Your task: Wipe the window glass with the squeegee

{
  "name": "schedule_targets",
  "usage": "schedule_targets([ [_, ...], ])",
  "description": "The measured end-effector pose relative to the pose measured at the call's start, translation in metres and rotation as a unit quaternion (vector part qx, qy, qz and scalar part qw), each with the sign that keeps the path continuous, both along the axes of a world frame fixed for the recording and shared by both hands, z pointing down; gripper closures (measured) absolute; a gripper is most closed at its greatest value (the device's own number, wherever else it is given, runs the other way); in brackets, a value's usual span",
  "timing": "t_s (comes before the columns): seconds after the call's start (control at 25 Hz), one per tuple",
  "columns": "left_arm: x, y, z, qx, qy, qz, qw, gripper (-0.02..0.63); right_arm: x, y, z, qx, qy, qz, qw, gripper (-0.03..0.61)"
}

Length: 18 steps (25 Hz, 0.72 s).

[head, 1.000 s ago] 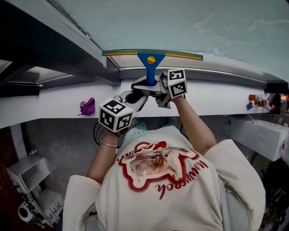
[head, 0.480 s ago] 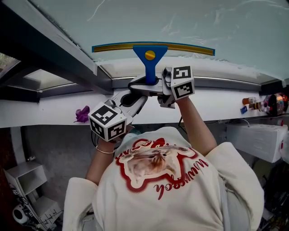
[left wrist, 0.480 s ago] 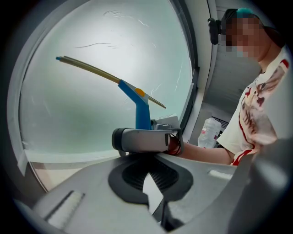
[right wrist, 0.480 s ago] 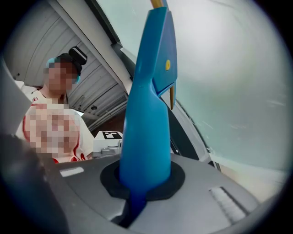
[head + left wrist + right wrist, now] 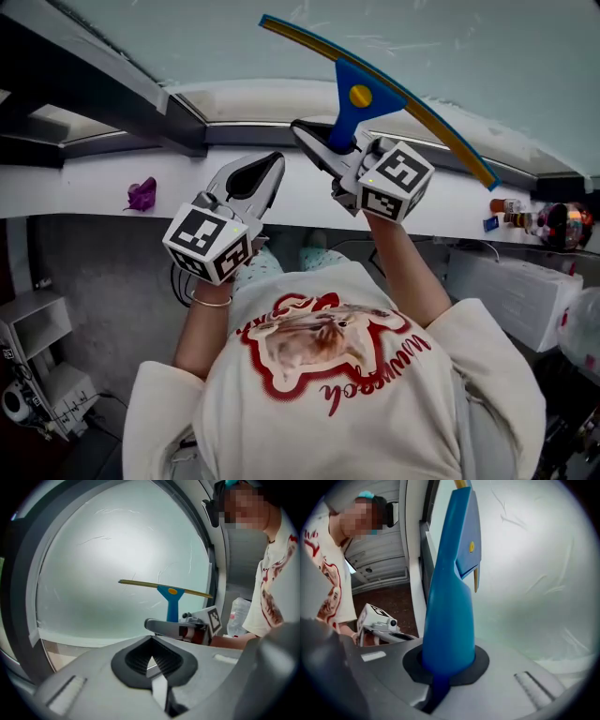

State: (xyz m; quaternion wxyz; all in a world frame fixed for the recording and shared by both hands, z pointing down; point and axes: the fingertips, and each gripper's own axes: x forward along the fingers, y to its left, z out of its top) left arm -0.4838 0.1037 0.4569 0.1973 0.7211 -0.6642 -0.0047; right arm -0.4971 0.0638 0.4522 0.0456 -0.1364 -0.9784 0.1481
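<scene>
A squeegee (image 5: 354, 103) with a blue handle and a long yellow-edged blade lies tilted against the window glass (image 5: 469, 56), its right end lower. My right gripper (image 5: 330, 148) is shut on the base of the handle. In the right gripper view the blue handle (image 5: 450, 606) rises straight out of the right gripper (image 5: 447, 663). My left gripper (image 5: 255, 180) hangs below and left of the handle, shut and holding nothing. The left gripper view shows its own closed left gripper (image 5: 151, 660), and beyond it the squeegee (image 5: 171, 599) on the pane (image 5: 103, 559).
A dark window frame bar (image 5: 94, 84) runs along the left of the pane. The white sill (image 5: 75, 192) carries a purple cloth (image 5: 142, 195) at the left and small bottles (image 5: 539, 217) at the right. A white box (image 5: 511, 291) sits below, right of the person.
The right gripper has swung the squeegee up and to the right, and the level blade now slopes down to the right. The left gripper has drawn away from the handle, lower and left.
</scene>
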Motion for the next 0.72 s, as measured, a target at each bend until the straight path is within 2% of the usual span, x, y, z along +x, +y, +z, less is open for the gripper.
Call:
schedule_targets([
  [0.08, 0.004, -0.011, 0.005, 0.003, -0.015, -0.032, 0.9994, 0.612, 0.015, -0.016, 0.012, 0.014, 0.018, 0.061, 0.998, 0.565],
  [0.2, 0.016, -0.014, 0.009, 0.002, -0.02, -0.064, 0.9978, 0.612, 0.039, -0.025, 0.021, 0.006, 0.025, 0.115, 0.993, 0.563],
  [0.32, 0.027, -0.012, 0.003, 0.012, -0.022, -0.051, 0.9984, 0.612, 0.054, -0.027, 0.019, 0.003, 0.022, 0.141, 0.99, 0.563],
  [0.44, 0.037, -0.008, -0.006, 0.029, -0.025, -0.038, 0.9985, 0.612, 0.07, -0.031, 0.013, 0.042, 0.018, 0.171, 0.984, 0.563],
  [0.56, 0.051, 0.001, -0.012, 0.041, -0.043, -0.029, 0.9978, 0.612, 0.096, -0.034, 0.002, 0.094, 0.015, 0.226, 0.97, 0.563],
  [0.64, 0.058, 0.01, -0.017, 0.049, -0.055, -0.029, 0.9969, 0.612, 0.11, -0.028, -0.007, 0.11, 0.012, 0.245, 0.963, 0.563],
  [0.72, 0.068, 0.024, -0.023, 0.058, -0.058, -0.027, 0.9963, 0.612, 0.122, -0.014, -0.013, 0.115, 0.012, 0.247, 0.962, 0.56],
])
